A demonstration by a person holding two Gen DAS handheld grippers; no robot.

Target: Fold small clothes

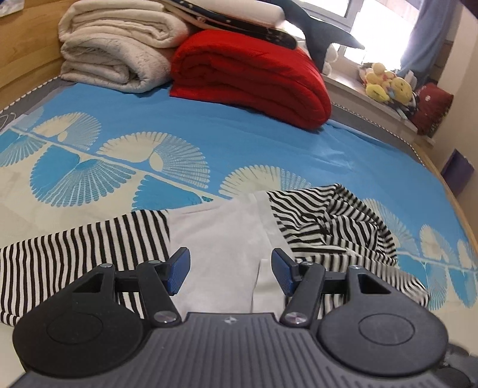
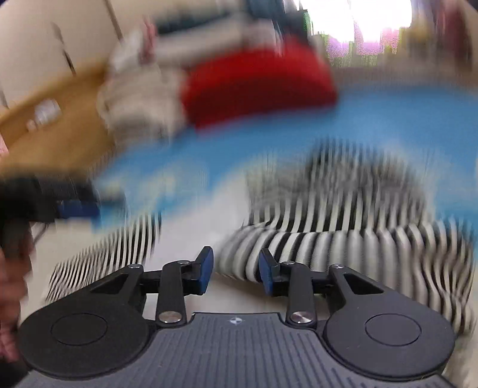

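1. The left gripper (image 1: 230,270) is hovering over the bed with its blue-padded jaws standing wide apart and nothing between them.
2. Directly beneath and beyond it, a small garment (image 1: 218,232) is lying on the bed: a pale grey-white middle panel with black-and-white striped cloth on both sides.
3. The striped part (image 1: 77,256) on the left is lying flat and spread out, while the striped part (image 1: 334,221) on the right is sitting bunched up in folds.
4. The right gripper (image 2: 236,270) is showing its jaws parted by a moderate gap, with no cloth pinched between the blue pads; a striped fold of the garment (image 2: 313,247) is lying just past its fingertips.
5. The right wrist view is heavily blurred, so finer detail there cannot be made out.
6. At the left edge of that view, a dark shape with a blue pad, likely the other gripper (image 2: 74,206), is appearing, with part of a hand (image 2: 12,298) below it.
7. The bed sheet (image 1: 239,140) is blue with cream fan-shaped prints.
8. At the far end of the bed, a folded cream blanket (image 1: 113,50) is sitting beside a folded red blanket (image 1: 254,80), the two touching.
9. A dark patterned item (image 1: 239,22) and a grey shark toy (image 1: 319,32) are resting on top of the blankets.
10. Yellow plush toys (image 1: 388,85) are sitting on the windowsill, near a dark red cushion (image 1: 433,107).
11. No boxes, baskets or other containers can be made out.
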